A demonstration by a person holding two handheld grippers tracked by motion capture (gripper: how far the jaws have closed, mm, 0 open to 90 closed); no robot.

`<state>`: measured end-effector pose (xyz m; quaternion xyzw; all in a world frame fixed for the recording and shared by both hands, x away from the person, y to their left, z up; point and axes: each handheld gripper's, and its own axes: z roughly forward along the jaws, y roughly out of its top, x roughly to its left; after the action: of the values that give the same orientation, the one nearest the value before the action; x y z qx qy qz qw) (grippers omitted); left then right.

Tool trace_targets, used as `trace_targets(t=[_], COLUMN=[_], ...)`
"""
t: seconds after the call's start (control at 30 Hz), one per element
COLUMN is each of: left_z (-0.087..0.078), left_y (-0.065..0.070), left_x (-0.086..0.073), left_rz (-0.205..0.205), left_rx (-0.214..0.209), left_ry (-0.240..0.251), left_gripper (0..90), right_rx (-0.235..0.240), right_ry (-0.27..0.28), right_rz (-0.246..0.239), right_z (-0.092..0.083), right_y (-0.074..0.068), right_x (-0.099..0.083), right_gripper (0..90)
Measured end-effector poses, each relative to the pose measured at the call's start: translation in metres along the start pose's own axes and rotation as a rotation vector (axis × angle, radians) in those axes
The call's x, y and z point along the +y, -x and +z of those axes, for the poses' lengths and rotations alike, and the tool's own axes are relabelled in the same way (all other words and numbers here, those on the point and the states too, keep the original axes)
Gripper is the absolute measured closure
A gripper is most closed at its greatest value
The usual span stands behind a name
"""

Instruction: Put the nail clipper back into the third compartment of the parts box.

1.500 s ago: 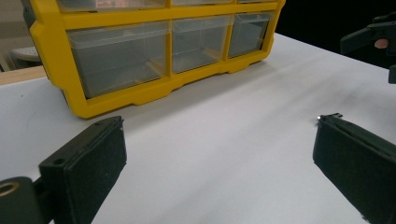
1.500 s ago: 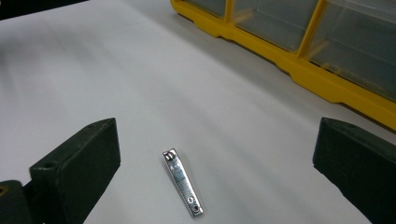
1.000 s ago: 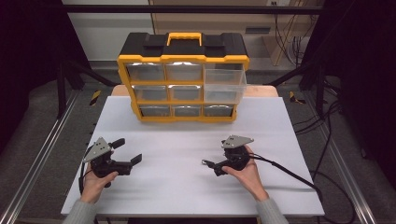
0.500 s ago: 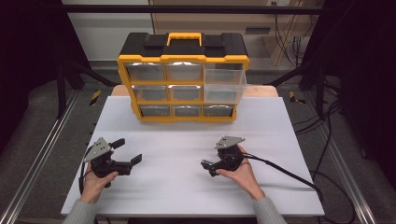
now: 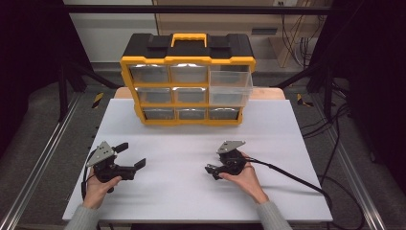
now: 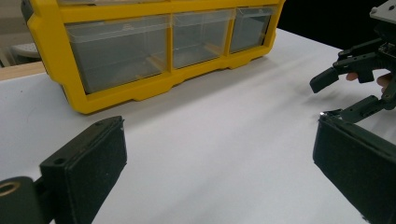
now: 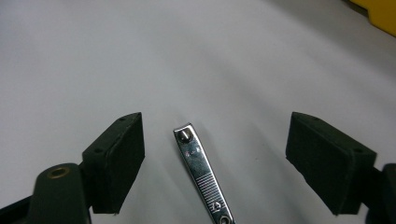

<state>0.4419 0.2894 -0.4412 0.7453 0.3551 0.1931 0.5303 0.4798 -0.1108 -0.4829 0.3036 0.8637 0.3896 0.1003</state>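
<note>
The nail clipper [image 7: 201, 176] lies flat on the white table [image 5: 191, 191] between my right gripper [image 7: 212, 163]'s jaws — the right gripper view catches it, both pads clear of the metal; from the high view it is hidden under that gripper [image 5: 214, 170]. Those jaws have just been closing in, yet stand apart around it. My left gripper [image 5: 131, 155] rests spread wide with nothing between its pads. The left gripper view shows the yellow drawer organizer [image 6: 154, 51] up close — it stands at the table's far edge.
</note>
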Motion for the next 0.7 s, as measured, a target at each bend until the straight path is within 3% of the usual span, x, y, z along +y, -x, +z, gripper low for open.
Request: trace_targets(t=[0.2, 0.7], left_z=[-0.0004, -0.0004], left_y=[0.0001, -0.0003], left_x=[0.0001, 0.0001], left_rz=[0.0, 0.0], left_rx=[0.0, 0.001], left_ry=[0.002, 0.001], left_gripper=[2.8, 2.9], right_rx=[0.011, 0.022], right_ry=[-0.017, -0.055], right_rz=[-0.039, -0.039], right_z=[0.0058, 0.0071], right_y=[-0.0052, -0.0039], right_x=[0.0033, 0.0015], right_gripper=[34.8, 56.6])
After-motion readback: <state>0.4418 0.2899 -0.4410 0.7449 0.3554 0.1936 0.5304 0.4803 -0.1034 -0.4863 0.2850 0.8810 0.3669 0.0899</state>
